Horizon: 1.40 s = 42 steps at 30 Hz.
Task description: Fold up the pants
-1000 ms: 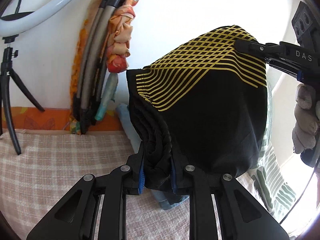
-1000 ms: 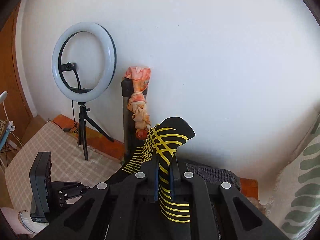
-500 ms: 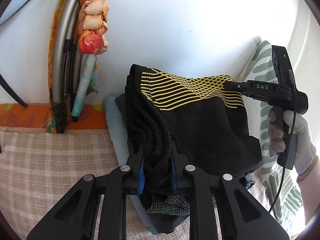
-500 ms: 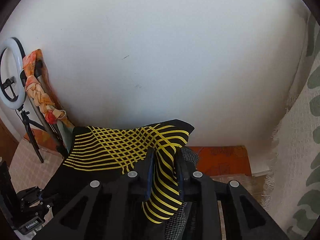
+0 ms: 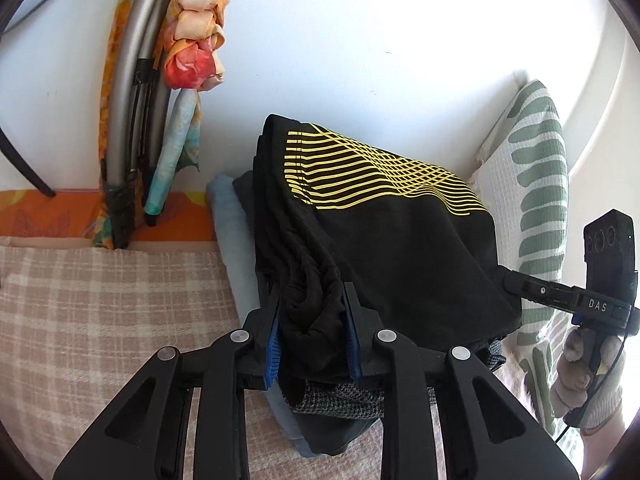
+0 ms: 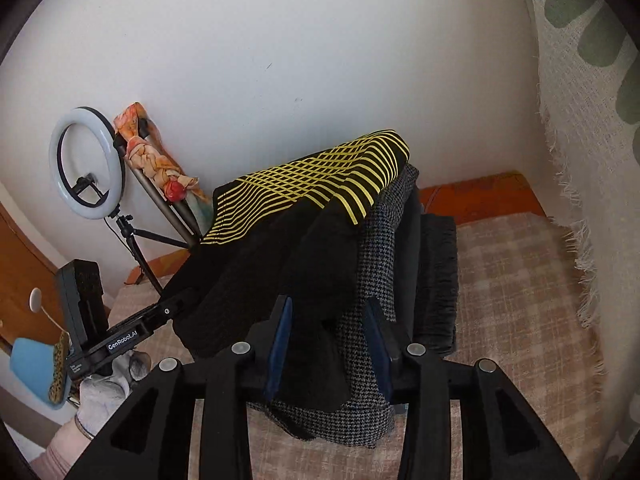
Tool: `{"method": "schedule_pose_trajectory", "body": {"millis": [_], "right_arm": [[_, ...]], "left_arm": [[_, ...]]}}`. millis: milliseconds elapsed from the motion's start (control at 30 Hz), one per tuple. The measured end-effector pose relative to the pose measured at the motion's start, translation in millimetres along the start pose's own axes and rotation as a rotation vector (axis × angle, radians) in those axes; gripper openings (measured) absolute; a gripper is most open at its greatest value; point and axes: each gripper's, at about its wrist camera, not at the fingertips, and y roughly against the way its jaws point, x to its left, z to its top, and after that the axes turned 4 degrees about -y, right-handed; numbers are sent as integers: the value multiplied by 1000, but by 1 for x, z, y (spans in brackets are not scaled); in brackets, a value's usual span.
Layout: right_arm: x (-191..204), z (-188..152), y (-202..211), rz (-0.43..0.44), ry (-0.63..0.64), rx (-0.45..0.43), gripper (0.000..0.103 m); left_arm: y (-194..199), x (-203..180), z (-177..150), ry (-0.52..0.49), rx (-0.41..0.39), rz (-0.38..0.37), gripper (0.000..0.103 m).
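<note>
The folded black pants with yellow line pattern [image 5: 400, 232] lie on top of a stack of folded clothes [image 5: 340, 400] against the wall. My left gripper [image 5: 312, 320] is shut on the bunched near edge of the pants. In the right wrist view the pants [image 6: 312, 208] rest on a grey houndstooth garment [image 6: 372, 320]. My right gripper [image 6: 326, 320] stands with its jaws apart around the pants' edge, and it also shows in the left wrist view [image 5: 508, 280] at the pants' right edge.
The stack sits on a pink checked bedspread [image 5: 100, 300]. A green-leaf patterned cushion [image 5: 536, 168] stands to the right. A ring light on a tripod [image 6: 86, 164] and a folded frame with a knotted orange cloth [image 5: 192, 32] lean at the wall on the left.
Both grippers have brought the pants down from mid-air onto the stack. The right gripper's jaws have opened from their grip on the patterned end.
</note>
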Motion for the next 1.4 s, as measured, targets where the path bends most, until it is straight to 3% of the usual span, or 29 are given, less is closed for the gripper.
{"method": "schedule_pose_trajectory", "body": {"millis": [100, 267, 433, 500, 567, 600, 667, 733, 767, 967, 1100, 1367, 1400], "right_arm": [[7, -10, -6, -25, 29, 24, 36], [6, -11, 0, -19, 13, 23, 13], [1, -13, 17, -25, -35, 18, 11], [-3, -17, 16, -67, -46, 38, 11], [0, -21, 13, -182, -5, 44, 21], [0, -22, 13, -194, -7, 42, 27], [-3, -23, 16, -189, -39, 31, 27], [-2, -23, 23, -241, -35, 1, 36], [-2, -23, 27, -256, -41, -16, 46], [11, -32, 56, -259, -18, -74, 47], [30, -46, 79, -284, 29, -118, 60], [80, -89, 122, -355, 114, -192, 71], [87, -96, 127, -366, 125, -200, 72]], "left_arm": [[5, -1, -1, -5, 4, 9, 26], [9, -3, 0, -17, 12, 30, 30], [12, -9, -3, -50, 26, 37, 38], [12, -12, -5, -73, 44, 41, 41], [12, -13, -9, -83, 53, 51, 43], [13, -13, -10, -81, 57, 51, 43], [19, -9, -11, -65, 53, 50, 46], [26, -4, -11, -56, 53, 58, 49], [30, -2, -10, -54, 57, 65, 50], [63, 11, -7, -48, 47, 113, 50], [93, 12, -11, -77, 36, 126, 50], [161, -1, -31, -154, 5, 131, 50], [170, -4, -33, -169, -8, 139, 55]]}}
